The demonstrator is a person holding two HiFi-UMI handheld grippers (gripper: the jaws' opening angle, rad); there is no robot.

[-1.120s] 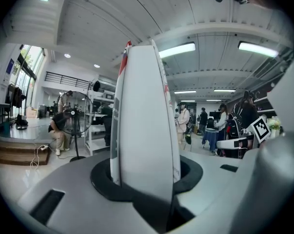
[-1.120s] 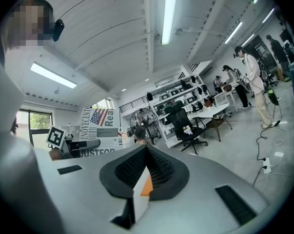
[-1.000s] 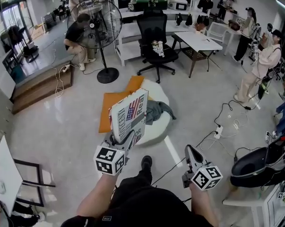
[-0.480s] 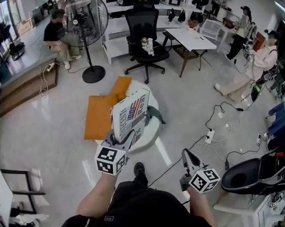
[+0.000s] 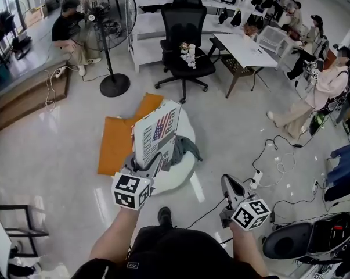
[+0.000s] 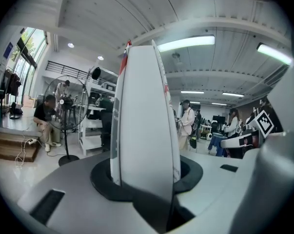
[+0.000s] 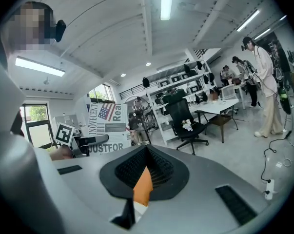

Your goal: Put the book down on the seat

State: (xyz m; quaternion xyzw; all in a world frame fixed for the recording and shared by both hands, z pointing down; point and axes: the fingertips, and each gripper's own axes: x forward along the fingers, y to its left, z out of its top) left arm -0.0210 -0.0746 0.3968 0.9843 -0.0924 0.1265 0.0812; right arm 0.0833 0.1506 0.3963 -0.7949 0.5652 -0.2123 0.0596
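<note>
Above a low, round white cushion seat [image 5: 176, 178], a white book with a stars-and-stripes flag and black lettering on its cover [image 5: 156, 133] is held upright. The left gripper [image 5: 147, 166] has its jaws clamped on the book's lower edge; in the left gripper view the book [image 6: 144, 126] stands edge-on between the dark pads and fills the middle of the frame. The right gripper [image 5: 227, 182] hangs well to the right of the seat, its jaws closed to a point with nothing between them.

A crumpled grey cloth [image 5: 189, 147] lies on the seat just beside the book. A flat orange mat [image 5: 114, 147] is spread on the floor against the seat's left side. The floor itself is pale grey and glossy [image 5: 58, 150], with a white power strip and trailing cables [image 5: 257, 179] to the right.

Beyond the seat stands a black swivel office chair [image 5: 186, 45] with a small pale figure on its cushion [image 5: 188, 54]. To its left is a tall black pedestal fan [image 5: 108, 16], and beside that a person in a black top crouches [image 5: 70, 31]. To the chair's right is a white table [image 5: 244, 48]. White shelving [image 5: 157, 7] lines the back wall. A low wooden step [image 5: 24, 97] runs along the left. More people stand at the far right [image 5: 323, 83].
</note>
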